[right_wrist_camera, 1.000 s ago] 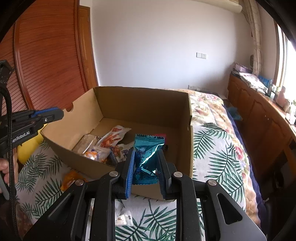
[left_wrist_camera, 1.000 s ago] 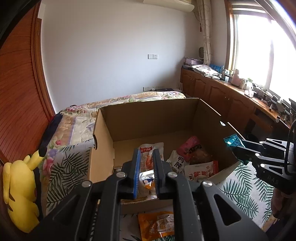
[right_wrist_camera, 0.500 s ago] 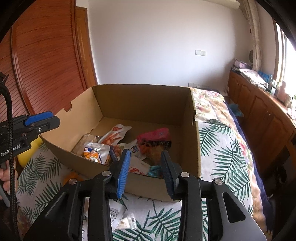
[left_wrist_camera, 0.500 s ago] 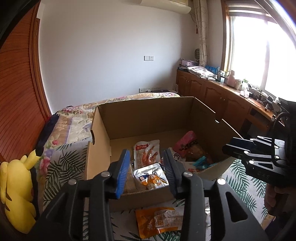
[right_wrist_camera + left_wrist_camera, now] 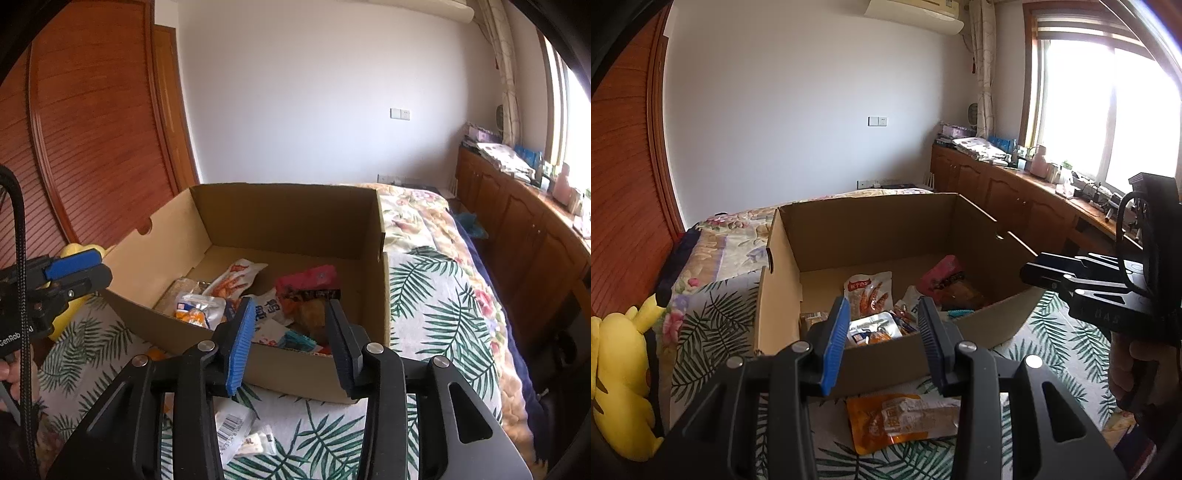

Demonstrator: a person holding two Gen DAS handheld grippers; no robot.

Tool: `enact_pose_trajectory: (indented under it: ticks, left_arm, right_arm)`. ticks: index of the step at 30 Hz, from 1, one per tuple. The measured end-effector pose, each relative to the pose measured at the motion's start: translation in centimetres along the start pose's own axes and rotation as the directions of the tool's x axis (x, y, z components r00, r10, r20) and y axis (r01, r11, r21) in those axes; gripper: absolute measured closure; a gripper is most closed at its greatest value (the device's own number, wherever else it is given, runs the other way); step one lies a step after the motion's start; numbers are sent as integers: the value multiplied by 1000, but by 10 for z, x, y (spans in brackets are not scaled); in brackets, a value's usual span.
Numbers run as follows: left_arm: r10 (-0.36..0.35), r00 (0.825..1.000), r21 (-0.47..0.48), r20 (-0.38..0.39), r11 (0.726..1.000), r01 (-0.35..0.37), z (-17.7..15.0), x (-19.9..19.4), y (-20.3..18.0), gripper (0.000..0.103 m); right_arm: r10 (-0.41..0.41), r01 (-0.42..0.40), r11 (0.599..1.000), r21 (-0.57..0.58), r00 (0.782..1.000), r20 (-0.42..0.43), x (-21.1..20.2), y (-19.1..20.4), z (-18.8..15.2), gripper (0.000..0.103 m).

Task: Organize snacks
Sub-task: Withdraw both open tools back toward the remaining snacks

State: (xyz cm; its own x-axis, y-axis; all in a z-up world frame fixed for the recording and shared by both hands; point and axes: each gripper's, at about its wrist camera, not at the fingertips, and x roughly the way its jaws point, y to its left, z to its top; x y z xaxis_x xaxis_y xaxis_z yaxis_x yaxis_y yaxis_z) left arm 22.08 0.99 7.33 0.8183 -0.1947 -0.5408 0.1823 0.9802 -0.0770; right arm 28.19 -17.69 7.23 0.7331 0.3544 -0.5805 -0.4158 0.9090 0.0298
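Risk ahead: slick foil slipping from ribbed pads, or a finger snagging the cardboard box [image 5: 775, 295] rim, thin corrugated wall, mid-frame. Left gripper [image 5: 882, 343] low centre, jaws parted, nothing between. Right gripper [image 5: 288, 343] low centre, jaws opening, empty. Glossy crinkled pouches heaped inside: silver packet [image 5: 871, 326], pink bag [image 5: 310, 277]. Orange packet [image 5: 897, 421], flat and shiny, on leaf-print bedspread [image 5: 436, 314] at lower centre, outside the box.
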Motion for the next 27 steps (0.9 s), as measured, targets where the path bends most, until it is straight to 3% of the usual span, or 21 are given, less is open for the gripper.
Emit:
enact_pose_trajectory:
  ticks: [12, 27]
  left_arm:
    - [-32, 999, 57, -9, 998, 32, -30, -24, -13, 62]
    - [-82, 988, 84, -133, 992, 94, -87, 20, -29, 60]
  right_arm:
    - [71, -70, 996, -51, 997, 25, -43, 14, -36, 61]
    - [44, -46, 999, -22, 994, -103, -9, 5, -108, 61]
